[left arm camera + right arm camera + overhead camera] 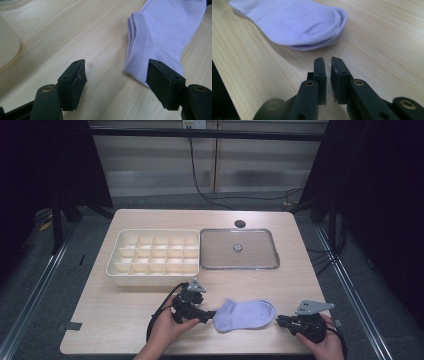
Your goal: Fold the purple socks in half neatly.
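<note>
A pale lilac sock (pixel 245 315) lies flat near the table's front edge, cuff to the left and toe to the right. My left gripper (pixel 210 314) sits at the cuff end, held by a hand. In the left gripper view its jaws (pixel 116 75) stand wide open, and the ribbed cuff of the sock (pixel 162 37) lies just ahead of the right-hand jaw without being pinched. My right gripper (pixel 279 320) rests a short way right of the toe. In the right gripper view its jaws (pixel 327 61) are shut to a thin slit with nothing between them, and the sock's toe (pixel 294 22) lies ahead.
A cream divided organiser box (pixel 152 232) with several small compartments stands behind the sock at mid-left; its corner (pixel 7 45) shows in the left gripper view. Beside it on the right lies a clear rectangular lid (pixel 220 250) with a round knob. A cable hole (pixel 240 223) sits at the table's back.
</note>
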Motion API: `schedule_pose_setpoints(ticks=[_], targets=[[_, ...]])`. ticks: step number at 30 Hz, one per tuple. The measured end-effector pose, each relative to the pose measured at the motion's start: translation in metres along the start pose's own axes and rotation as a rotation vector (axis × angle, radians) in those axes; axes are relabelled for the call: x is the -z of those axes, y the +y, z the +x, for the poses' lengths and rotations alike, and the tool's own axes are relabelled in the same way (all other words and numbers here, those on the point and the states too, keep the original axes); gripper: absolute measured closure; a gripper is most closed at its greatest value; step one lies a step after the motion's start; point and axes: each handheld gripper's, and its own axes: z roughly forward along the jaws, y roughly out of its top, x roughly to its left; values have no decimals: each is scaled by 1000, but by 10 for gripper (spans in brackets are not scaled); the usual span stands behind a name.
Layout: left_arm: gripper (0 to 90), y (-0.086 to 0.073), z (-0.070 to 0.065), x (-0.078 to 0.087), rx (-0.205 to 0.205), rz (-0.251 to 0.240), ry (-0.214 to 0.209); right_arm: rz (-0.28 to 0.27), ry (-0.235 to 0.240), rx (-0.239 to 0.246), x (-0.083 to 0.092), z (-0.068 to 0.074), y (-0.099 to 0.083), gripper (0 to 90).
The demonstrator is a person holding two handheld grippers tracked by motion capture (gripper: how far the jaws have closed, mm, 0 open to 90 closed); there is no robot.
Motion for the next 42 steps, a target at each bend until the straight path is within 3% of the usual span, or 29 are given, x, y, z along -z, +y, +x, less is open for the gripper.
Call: schedule_pose_setpoints(ticks=[5,11,14,15,19,22,25,35,42], targets=[[348,3,0,-2,2,30,-13,-3,9,6,-3,1,3,897],[383,7,-5,-8,17,46,-30,-6,10,10,-3,1,3,900],[413,8,-6,-9,2,67,-29,-9,11,9,-4,1,2,900],[429,9,-7,-10,18,62,-30,-10,12,9,-4,1,2,900],[505,11,-5,-10,22,104,-42,-12,14,11,-4,1,2,900],[543,11,-7,-11,44,97,-40,-11,17,10,-5,1,3,900],[565,12,-8,-13,38,115,-63,-12,25,3,-7,1,4,900],[585,17,-10,-19,53,130,-65,-16,35,-5,-7,-1,4,897],[659,20,-14,-22,63,154,-76,-15,35,-10,-8,-1,5,896]])
